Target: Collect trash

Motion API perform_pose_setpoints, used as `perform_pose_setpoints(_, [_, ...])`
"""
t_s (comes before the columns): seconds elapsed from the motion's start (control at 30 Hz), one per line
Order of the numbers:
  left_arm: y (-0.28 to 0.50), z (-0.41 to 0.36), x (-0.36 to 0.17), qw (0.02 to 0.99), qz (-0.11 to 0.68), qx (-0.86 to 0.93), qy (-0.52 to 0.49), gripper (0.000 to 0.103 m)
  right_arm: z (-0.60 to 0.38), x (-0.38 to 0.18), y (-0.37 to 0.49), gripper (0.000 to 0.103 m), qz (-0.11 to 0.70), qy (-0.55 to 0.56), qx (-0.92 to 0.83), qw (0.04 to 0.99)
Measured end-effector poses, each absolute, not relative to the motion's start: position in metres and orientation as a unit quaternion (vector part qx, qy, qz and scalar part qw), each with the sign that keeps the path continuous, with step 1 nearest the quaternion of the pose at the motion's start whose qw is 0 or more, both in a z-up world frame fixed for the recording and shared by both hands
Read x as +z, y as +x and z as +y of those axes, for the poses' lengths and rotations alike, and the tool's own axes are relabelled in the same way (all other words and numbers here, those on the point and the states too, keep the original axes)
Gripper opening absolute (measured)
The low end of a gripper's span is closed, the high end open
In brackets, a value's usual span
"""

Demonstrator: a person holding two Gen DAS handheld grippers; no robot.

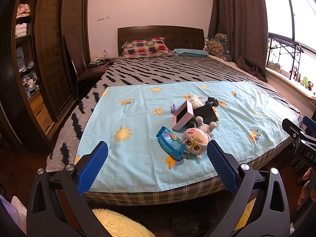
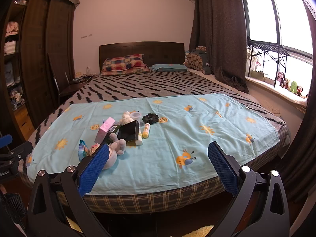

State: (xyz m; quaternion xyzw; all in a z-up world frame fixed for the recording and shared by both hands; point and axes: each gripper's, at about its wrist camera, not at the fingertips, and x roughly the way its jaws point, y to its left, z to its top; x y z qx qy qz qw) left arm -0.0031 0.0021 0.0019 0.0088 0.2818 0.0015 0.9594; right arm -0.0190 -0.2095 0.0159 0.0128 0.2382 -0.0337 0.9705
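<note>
Both grippers are held in front of the foot of the bed, and both are spread wide with nothing between the fingers.

The left gripper (image 1: pixel 157 165) has its two blue pads far apart. They touch nothing; they hang in the air before the edge of the light blue sheet (image 1: pixel 138 118). Between the pads, further on the sheet, lies the blue snack wrapper (image 1: pixel 170 143), crumpled and flat on the cloth. Just beside it, on its right, lies a plush doll (image 1: pixel 196 140) with a big round head, and the two touch each other.

The right gripper (image 2: pixel 158 166) is open in the same wide way and holds nothing. Its left pad (image 2: pixel 93 169) stands in front of the plush doll (image 2: pixel 116 148) in this view, so part of the doll is hidden; whether it touches the doll I cannot tell. The wrapper (image 2: pixel 84 150) shows only partly, at the left of this pad.

Behind the doll is a small heap of things near the middle of the sheet: a pink box (image 1: pixel 182 116) tilted on its side, a black box (image 1: pixel 206 113) leaning beside it, a yellow and white tube (image 2: pixel 146 131), a black hair scrunchie (image 2: pixel 150 118), and a clear small cup (image 2: pixel 136 116).
</note>
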Motion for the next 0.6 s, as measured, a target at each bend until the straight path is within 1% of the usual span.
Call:
perform_pose_setpoints(0.33, [-0.005,0.006,-0.005,0.958,0.288,0.002,0.008,0.095,-0.206,0.009,-0.016,0.1,0.238,0.007,-0.032,0.971])
perform_pose_setpoints(0.6, [0.015,0.016,-0.035,0.946,0.324,-0.008,0.007,0.095,-0.201,-0.014,0.001,0.1,0.252,0.007,-0.008,0.968])
